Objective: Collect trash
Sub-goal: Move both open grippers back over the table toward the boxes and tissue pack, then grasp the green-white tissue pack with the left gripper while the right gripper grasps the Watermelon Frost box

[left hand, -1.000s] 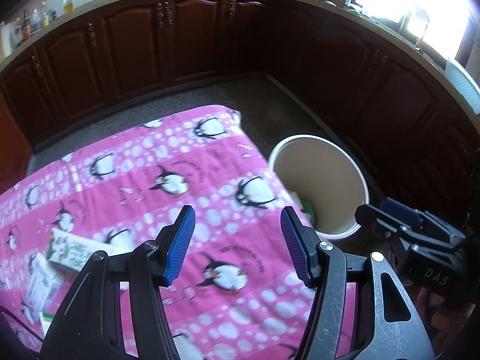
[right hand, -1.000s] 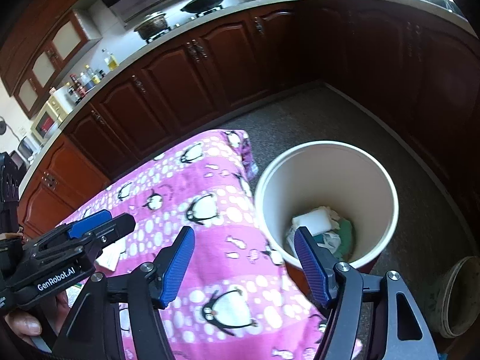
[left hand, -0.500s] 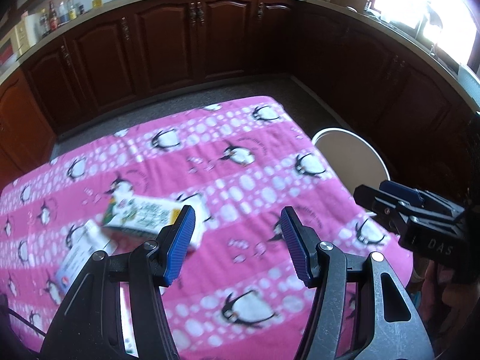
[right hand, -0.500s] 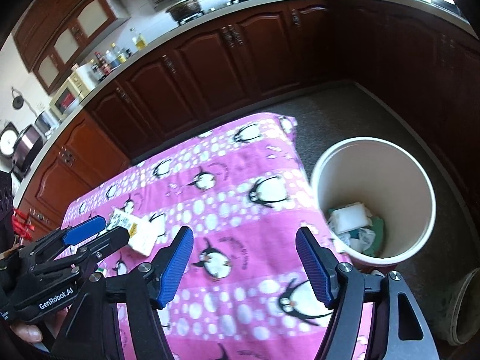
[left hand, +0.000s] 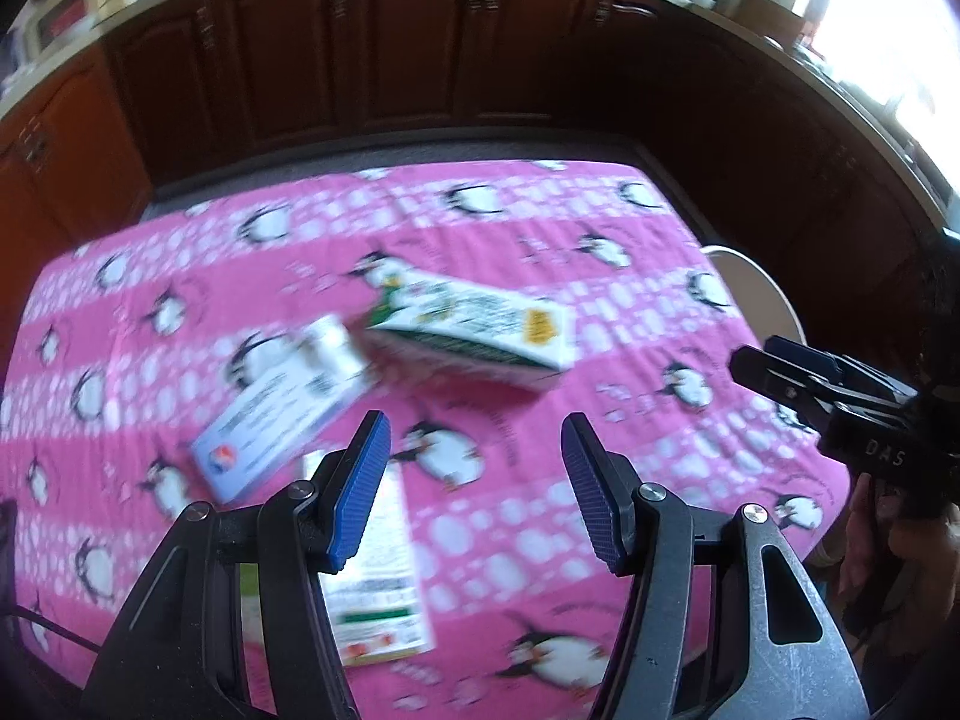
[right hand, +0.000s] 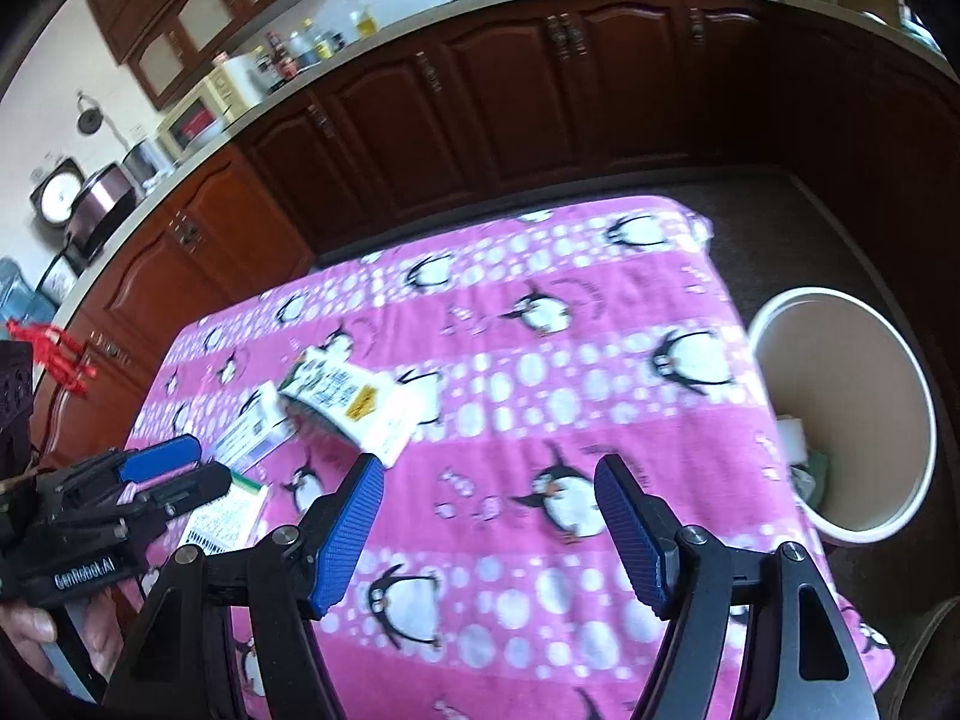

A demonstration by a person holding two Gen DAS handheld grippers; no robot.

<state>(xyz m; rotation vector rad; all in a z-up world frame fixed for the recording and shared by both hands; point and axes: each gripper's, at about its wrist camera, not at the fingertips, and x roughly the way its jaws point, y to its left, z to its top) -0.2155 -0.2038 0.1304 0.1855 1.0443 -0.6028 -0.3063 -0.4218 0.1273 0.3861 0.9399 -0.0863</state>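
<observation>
Three cartons lie on the pink penguin cloth (left hand: 540,228). A green-and-white carton (left hand: 474,330) lies ahead of my open, empty left gripper (left hand: 474,474). A blue-and-white box (left hand: 282,408) lies to its left and a flat white carton (left hand: 378,576) lies partly under my left finger. In the right wrist view the green-and-white carton (right hand: 354,405) lies ahead-left of my open, empty right gripper (right hand: 486,528). The round white bin (right hand: 840,420), holding some trash, stands on the floor off the table's right edge.
Dark wooden cabinets (left hand: 390,42) curve around the room behind the table. The counter (right hand: 336,60) carries bottles, pots and appliances. The bin's rim (left hand: 756,294) shows past the table's right edge in the left wrist view. My right gripper (left hand: 840,408) shows at the right there.
Both grippers have swung left from the bin to over the table. The cartons now lie right ahead of my left gripper. Both stayed open.
</observation>
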